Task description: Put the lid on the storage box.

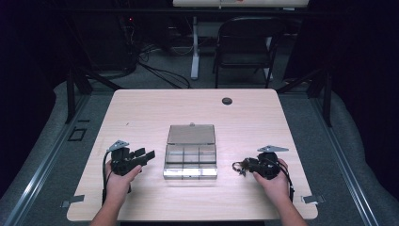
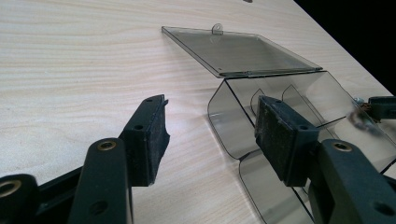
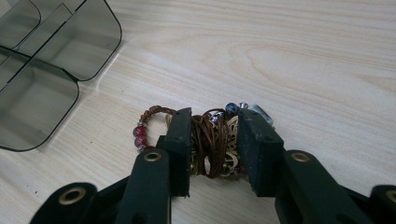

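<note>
A smoky clear compartment box (image 1: pixel 190 162) stands in the middle of the table, its lid (image 1: pixel 192 133) swung open to the far side. My left gripper (image 1: pixel 143 156) rests to the left of it, open with nothing between its jaws (image 2: pixel 212 109); the box's near wall (image 2: pixel 233 116) is just ahead of one pad. To the right of the box, my right gripper (image 1: pixel 242 165) lies on the table. Its pads (image 3: pixel 215 121) press on both sides of a bracelet bundle (image 3: pixel 212 142) of brown cord, brass charms and red beads (image 3: pixel 139 135).
The light wooden table (image 1: pixel 141 113) has a black grommet (image 1: pixel 227 100) near its far edge. A folding chair (image 1: pixel 247 44) and cables stand on the floor beyond. Box compartments (image 3: pixel 42 70) lie to the left in the right gripper view.
</note>
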